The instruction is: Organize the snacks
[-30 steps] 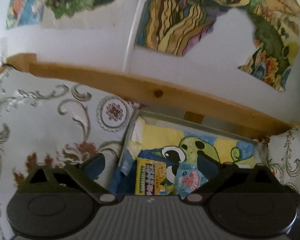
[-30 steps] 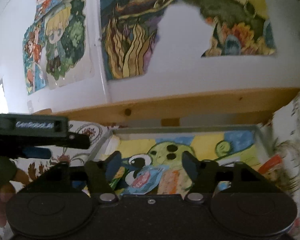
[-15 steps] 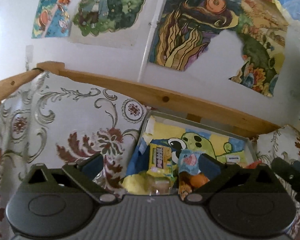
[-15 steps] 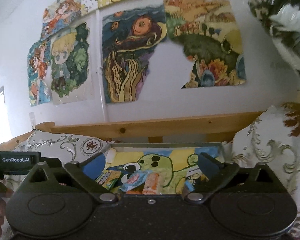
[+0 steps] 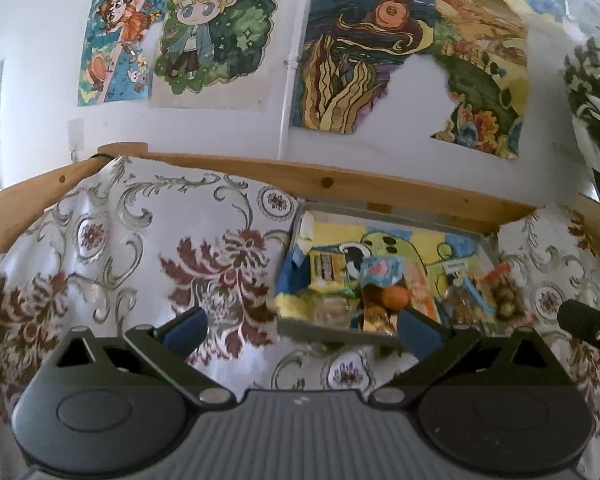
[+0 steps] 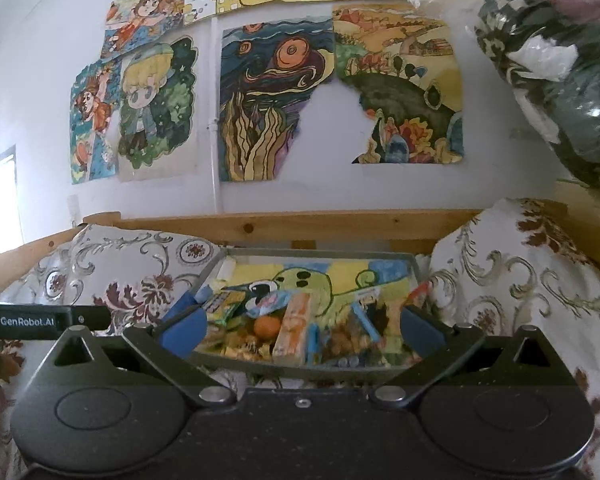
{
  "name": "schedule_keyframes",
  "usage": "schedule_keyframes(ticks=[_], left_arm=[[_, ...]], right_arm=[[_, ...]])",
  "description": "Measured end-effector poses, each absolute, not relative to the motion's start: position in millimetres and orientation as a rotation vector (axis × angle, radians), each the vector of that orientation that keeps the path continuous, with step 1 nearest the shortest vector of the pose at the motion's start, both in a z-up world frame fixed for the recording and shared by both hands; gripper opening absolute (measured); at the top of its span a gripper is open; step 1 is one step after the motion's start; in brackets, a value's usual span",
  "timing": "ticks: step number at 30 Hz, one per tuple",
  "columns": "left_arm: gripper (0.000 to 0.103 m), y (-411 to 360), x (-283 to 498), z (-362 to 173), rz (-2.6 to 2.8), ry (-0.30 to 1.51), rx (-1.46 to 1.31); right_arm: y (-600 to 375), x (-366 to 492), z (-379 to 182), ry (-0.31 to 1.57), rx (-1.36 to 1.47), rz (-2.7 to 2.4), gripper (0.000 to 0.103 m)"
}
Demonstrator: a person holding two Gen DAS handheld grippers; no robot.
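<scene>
Both grippers' fingers apart, holding nothing, facing the snack tray (image 6: 316, 368).
Light, crinkly, likely slippery packets (image 5: 328, 272); best pinched at flat edges. Orange ball (image 6: 267, 327) apt to roll.

We see the snacks (image 6: 296, 332) heaped in a shallow grey tray (image 6: 300, 369) lined with a green cartoon drawing. Among them lie a yellow packet (image 5: 327, 273), an orange ball (image 5: 395, 297) and an orange box (image 6: 292, 328).

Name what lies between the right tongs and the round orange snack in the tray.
In the right wrist view, only the tray's near rim and small gold-wrapped snacks separate the open right tongs from the orange snack.
</scene>
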State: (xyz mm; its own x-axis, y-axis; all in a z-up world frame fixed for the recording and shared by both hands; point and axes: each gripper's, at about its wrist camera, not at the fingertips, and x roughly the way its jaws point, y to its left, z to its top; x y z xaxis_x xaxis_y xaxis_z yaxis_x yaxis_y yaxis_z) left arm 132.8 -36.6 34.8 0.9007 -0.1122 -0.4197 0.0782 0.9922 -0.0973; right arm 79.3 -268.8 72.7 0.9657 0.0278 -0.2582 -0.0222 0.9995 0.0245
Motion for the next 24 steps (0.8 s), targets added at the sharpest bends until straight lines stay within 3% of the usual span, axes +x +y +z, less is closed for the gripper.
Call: schedule_keyframes(ticks=[24], left_arm=[[0.103,-15,47,1,-0.101,0.508,-0.075]], right_arm=[[-246,3,41,0.375,0.046,-0.029,0.102]])
